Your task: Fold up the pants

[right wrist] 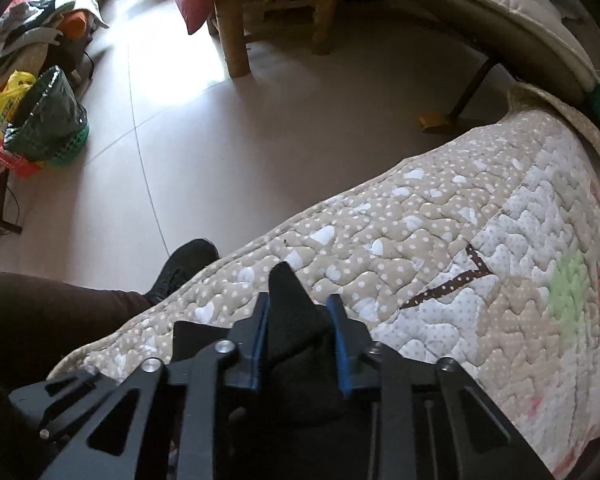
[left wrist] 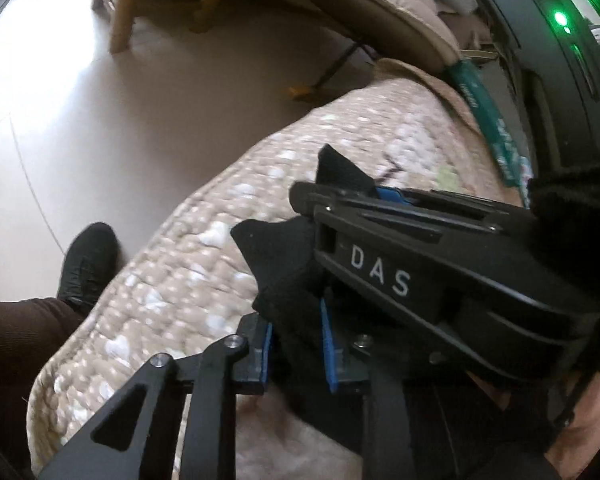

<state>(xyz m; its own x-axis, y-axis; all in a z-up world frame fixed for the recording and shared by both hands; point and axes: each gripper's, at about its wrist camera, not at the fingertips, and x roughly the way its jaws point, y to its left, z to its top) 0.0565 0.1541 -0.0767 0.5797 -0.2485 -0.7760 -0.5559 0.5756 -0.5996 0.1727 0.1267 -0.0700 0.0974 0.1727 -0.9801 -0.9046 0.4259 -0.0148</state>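
The black pants [left wrist: 284, 264] are pinched in both grippers above a beige quilted mat [left wrist: 172, 280]. My left gripper [left wrist: 296, 344] is shut on a fold of the black cloth between its blue pads. My right gripper, marked DAS, shows in the left wrist view [left wrist: 356, 196] just above and to the right, shut on another tip of the cloth. In the right wrist view my right gripper [right wrist: 300, 340] is shut on the black pants [right wrist: 292, 312], whose pointed corner sticks up past the pads over the mat [right wrist: 440, 248]. Most of the pants is hidden below the grippers.
A person's brown-trousered leg [right wrist: 52, 312] and black shoe [right wrist: 184, 268] stand at the mat's left edge. Tiled floor [right wrist: 220, 140] lies beyond. A wooden stool [right wrist: 276, 12], a green basket [right wrist: 56, 120], bags and piled clothes sit at the far left. A cushioned bed edge [right wrist: 500, 24] runs behind.
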